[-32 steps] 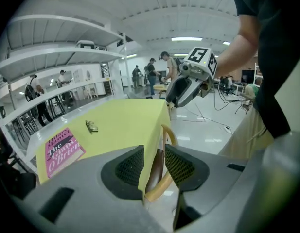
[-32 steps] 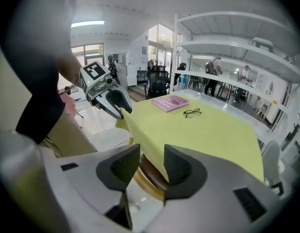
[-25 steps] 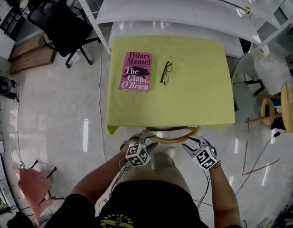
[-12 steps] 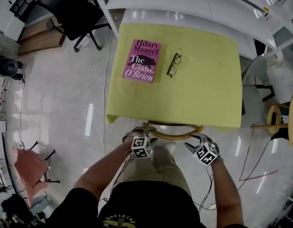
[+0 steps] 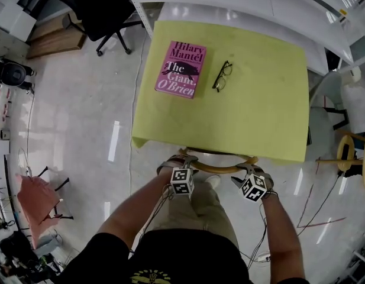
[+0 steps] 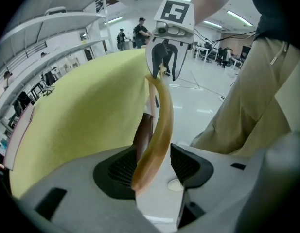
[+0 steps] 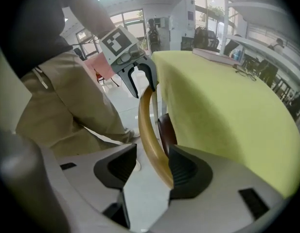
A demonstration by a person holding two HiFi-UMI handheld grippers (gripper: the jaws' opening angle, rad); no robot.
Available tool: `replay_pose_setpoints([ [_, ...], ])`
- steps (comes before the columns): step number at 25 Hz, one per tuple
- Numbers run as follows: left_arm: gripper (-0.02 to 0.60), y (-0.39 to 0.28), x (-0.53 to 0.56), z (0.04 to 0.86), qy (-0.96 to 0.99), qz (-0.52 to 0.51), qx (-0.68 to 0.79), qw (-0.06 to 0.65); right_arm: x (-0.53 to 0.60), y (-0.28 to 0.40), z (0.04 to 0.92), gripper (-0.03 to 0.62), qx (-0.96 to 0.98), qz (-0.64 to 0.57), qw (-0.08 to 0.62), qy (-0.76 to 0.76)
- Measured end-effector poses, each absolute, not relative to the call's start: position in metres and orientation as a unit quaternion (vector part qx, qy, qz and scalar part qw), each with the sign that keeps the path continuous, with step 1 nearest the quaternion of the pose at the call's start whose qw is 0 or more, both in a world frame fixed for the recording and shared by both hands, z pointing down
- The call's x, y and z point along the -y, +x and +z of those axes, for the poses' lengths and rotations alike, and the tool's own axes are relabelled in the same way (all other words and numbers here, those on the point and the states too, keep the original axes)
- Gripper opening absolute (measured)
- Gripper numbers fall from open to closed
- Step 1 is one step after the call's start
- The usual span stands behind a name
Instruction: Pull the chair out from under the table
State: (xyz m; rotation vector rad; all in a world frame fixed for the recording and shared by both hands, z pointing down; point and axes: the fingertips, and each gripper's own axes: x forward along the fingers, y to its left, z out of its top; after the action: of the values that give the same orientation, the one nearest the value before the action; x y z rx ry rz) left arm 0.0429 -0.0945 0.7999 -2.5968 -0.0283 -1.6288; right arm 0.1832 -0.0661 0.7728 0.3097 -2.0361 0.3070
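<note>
- Honey-coloured bentwood is all the head view gives of the chair (image 5: 201, 167). Its back rail (image 5: 223, 170) pokes from under the yellow-clothed table (image 5: 259, 117), with seat and legs hidden. The left gripper (image 5: 172, 161) and right gripper (image 5: 247, 171) straddle its two ends. An uneven pull could likely snag the cloth and shift the book (image 5: 181, 70) and glasses (image 5: 222, 76).
- Left gripper view: the jaws have just been opening and stand apart with the rail between them, leaning on one pad only. Pulling before they clamp would let it slip out.
- Right gripper view: these jaws are likewise spread and just widened, with the rail against one pad. The dark seat edge shows behind, but the legs are out of sight.
</note>
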Motion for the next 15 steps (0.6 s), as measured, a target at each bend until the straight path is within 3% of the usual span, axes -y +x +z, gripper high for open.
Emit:
replay_pose_setpoints([
  [15, 0.218, 0.045, 0.099, 0.827, -0.827, -0.557, 0.033, 0.062, 0.069, 0.170, 0.818, 0.187, 0.820, 0.122, 0.551, 0.096],
])
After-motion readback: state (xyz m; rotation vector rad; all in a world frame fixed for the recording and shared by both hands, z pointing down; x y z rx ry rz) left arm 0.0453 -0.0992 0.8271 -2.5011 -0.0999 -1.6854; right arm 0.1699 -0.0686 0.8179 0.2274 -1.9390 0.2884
